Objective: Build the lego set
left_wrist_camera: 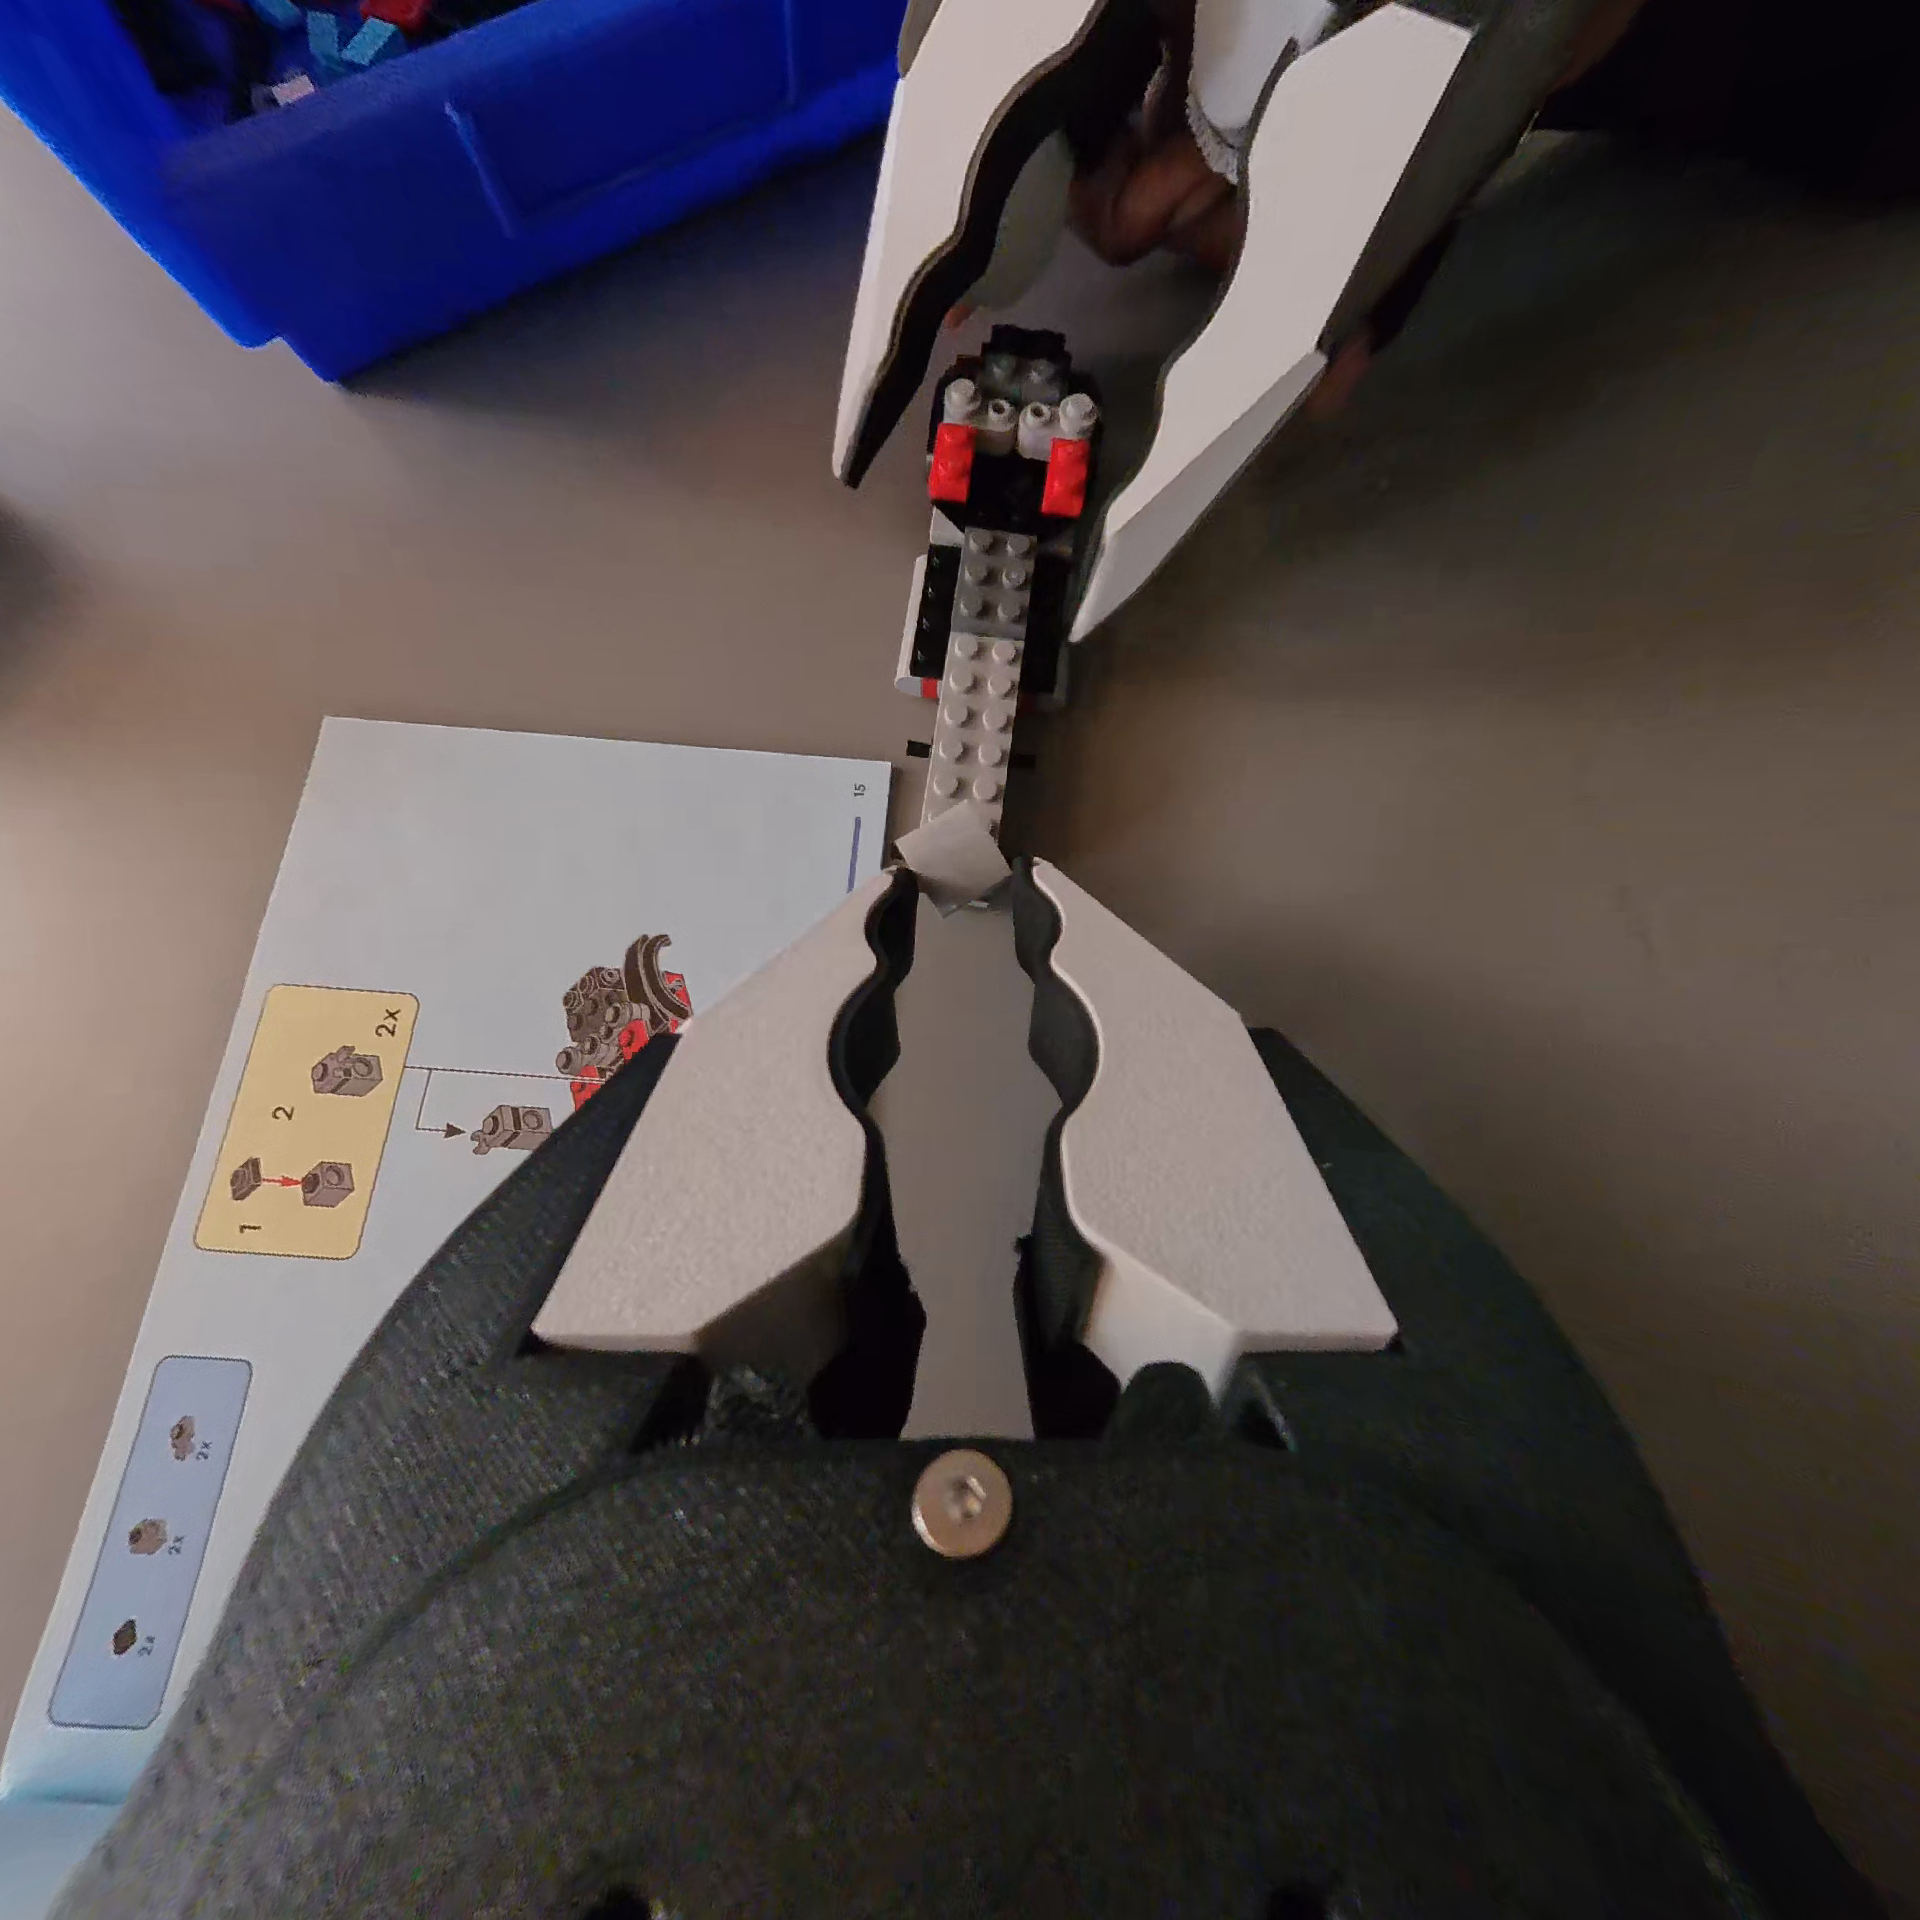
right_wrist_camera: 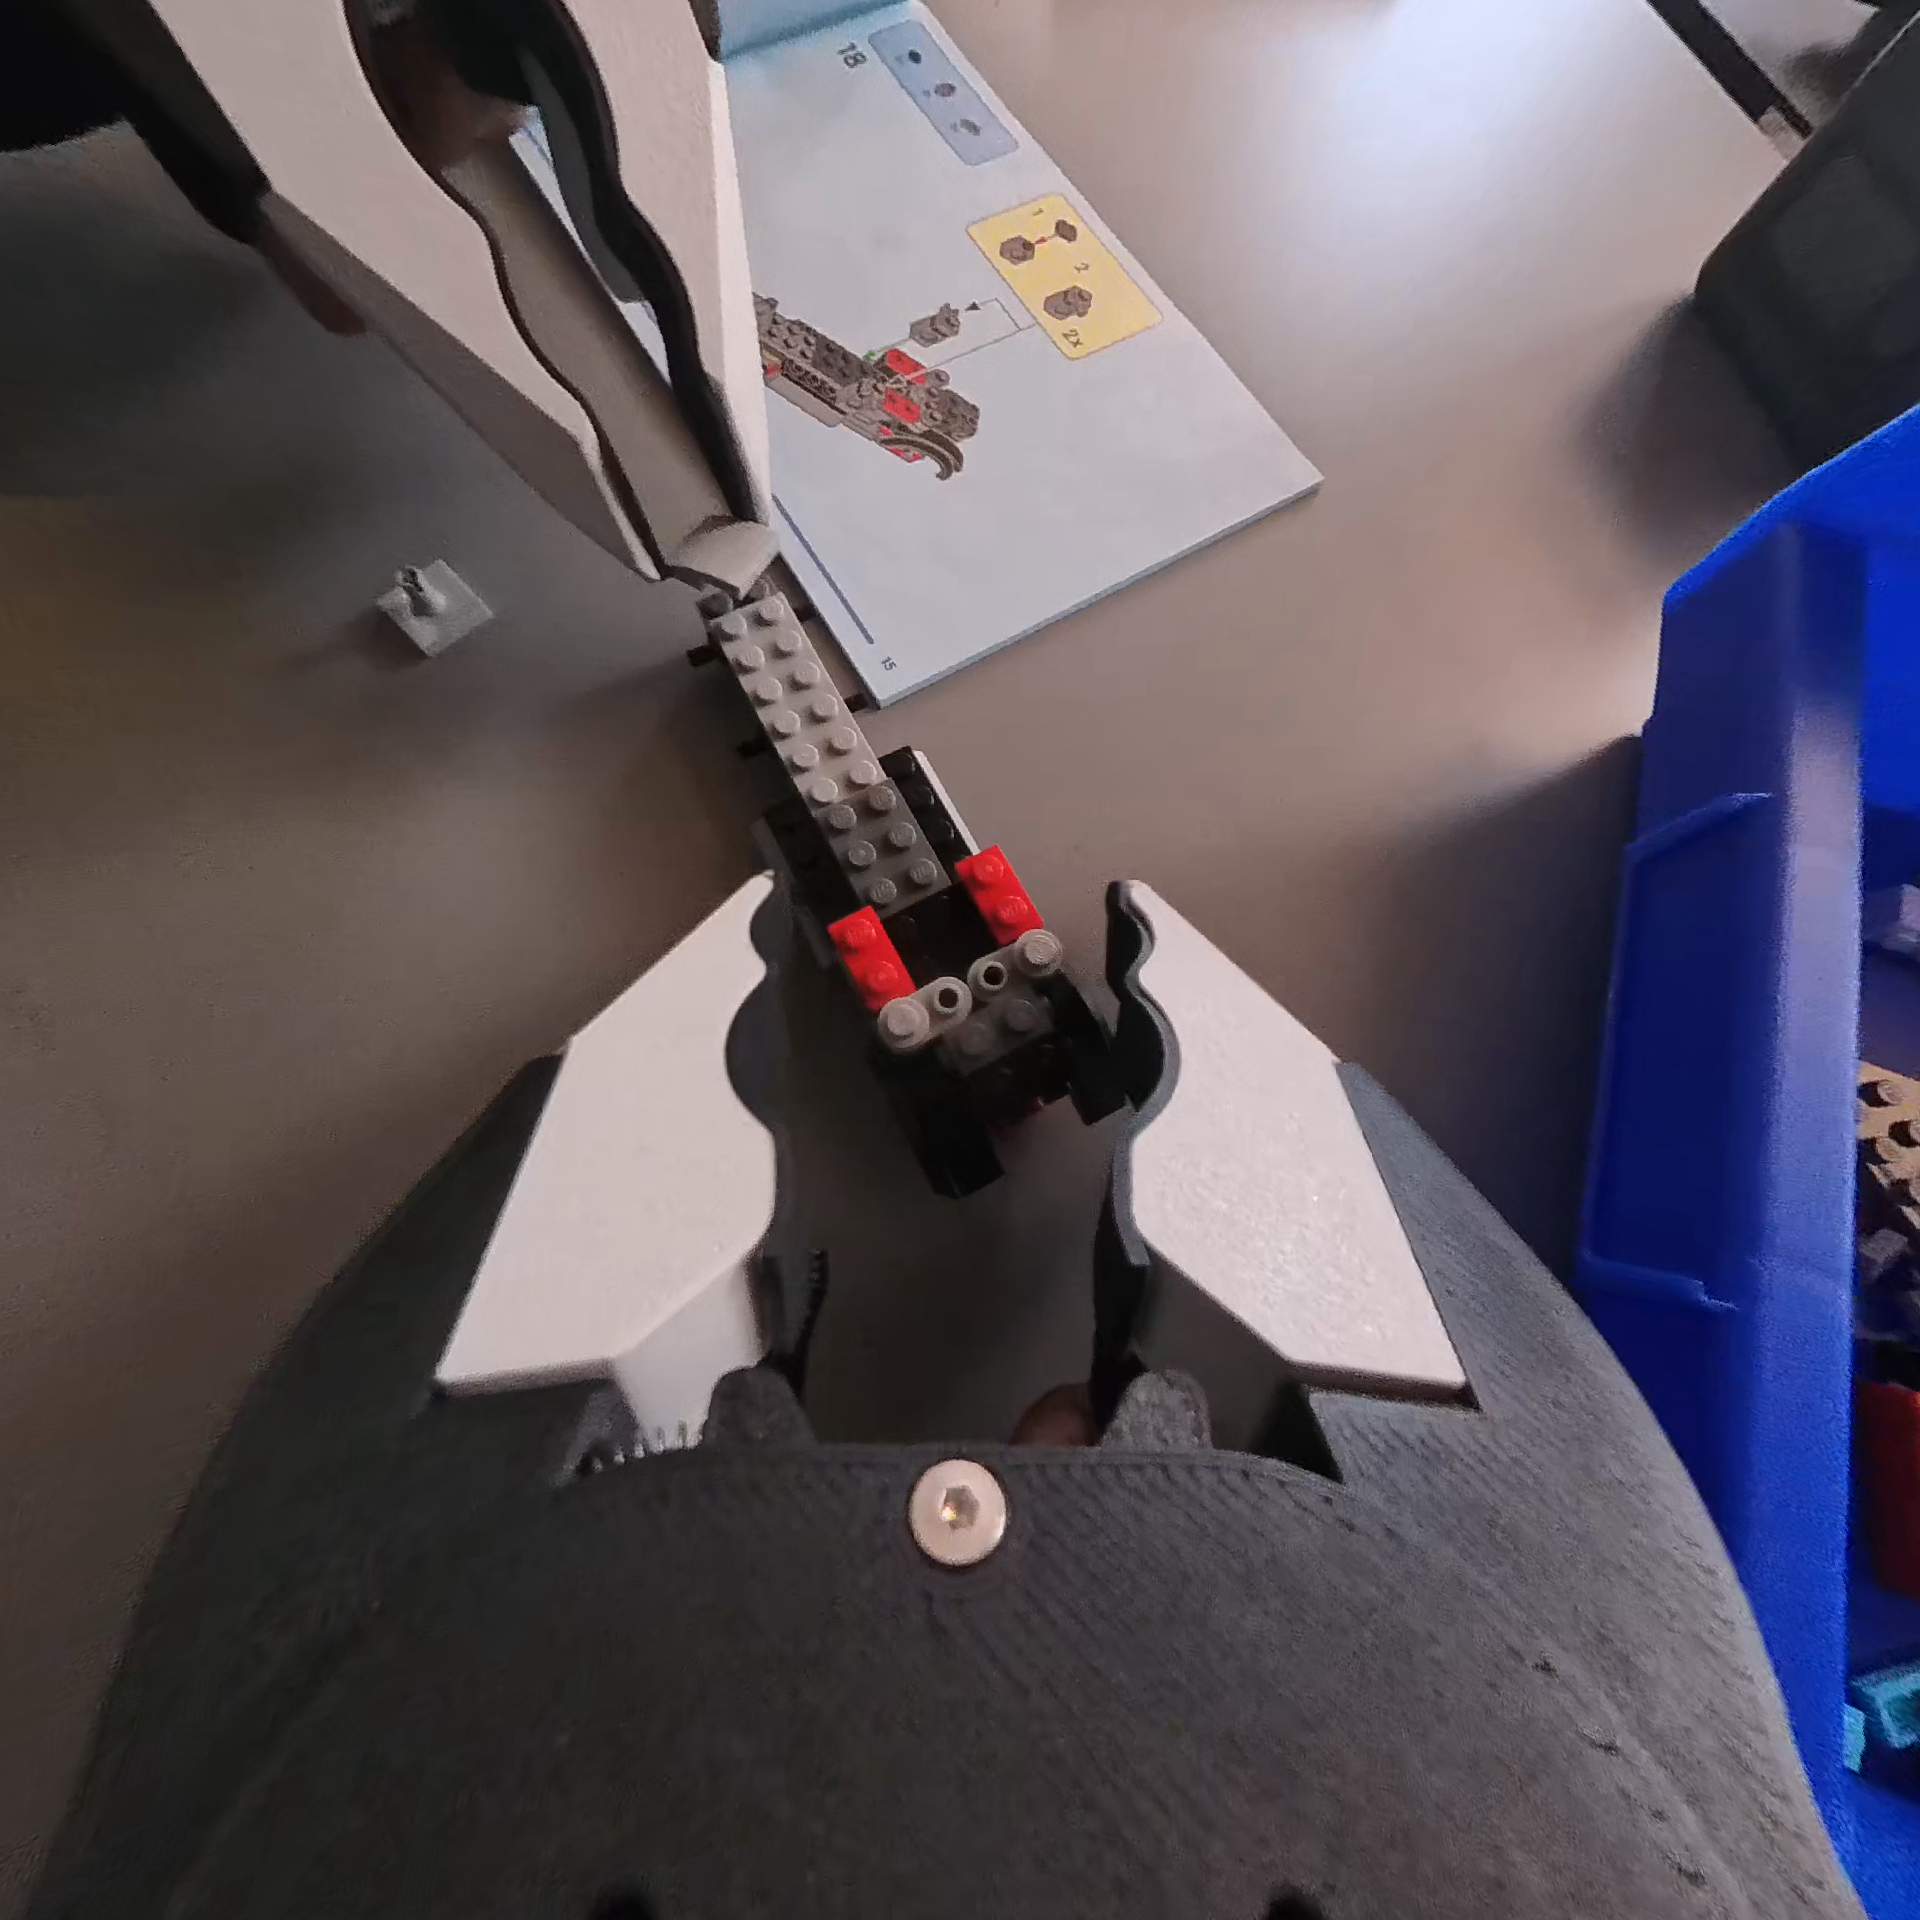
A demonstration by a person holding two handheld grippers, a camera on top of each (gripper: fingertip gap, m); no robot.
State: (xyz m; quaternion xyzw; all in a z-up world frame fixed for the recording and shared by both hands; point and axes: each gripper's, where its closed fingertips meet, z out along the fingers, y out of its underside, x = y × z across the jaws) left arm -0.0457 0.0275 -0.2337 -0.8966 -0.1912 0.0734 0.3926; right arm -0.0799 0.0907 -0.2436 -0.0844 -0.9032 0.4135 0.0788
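Left wrist view is showing the left hand-held gripper (left_wrist_camera: 958, 883) pinching a grey piece (left_wrist_camera: 954, 858) onto the model's (left_wrist_camera: 992, 582) near end on the worktop (left_wrist_camera: 1455, 831); beyond, the right hand-held gripper (left_wrist_camera: 971, 551), spread wide, is straddling its far end and should be bracing it.

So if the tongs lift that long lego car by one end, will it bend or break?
Probably it stays stiff: the lego model has overlapping grey plates down its length. It might snap apart, since it narrows at the end where the left tongs pinch a small grey piece. It looks light, and the open right tongs straddle its other end.
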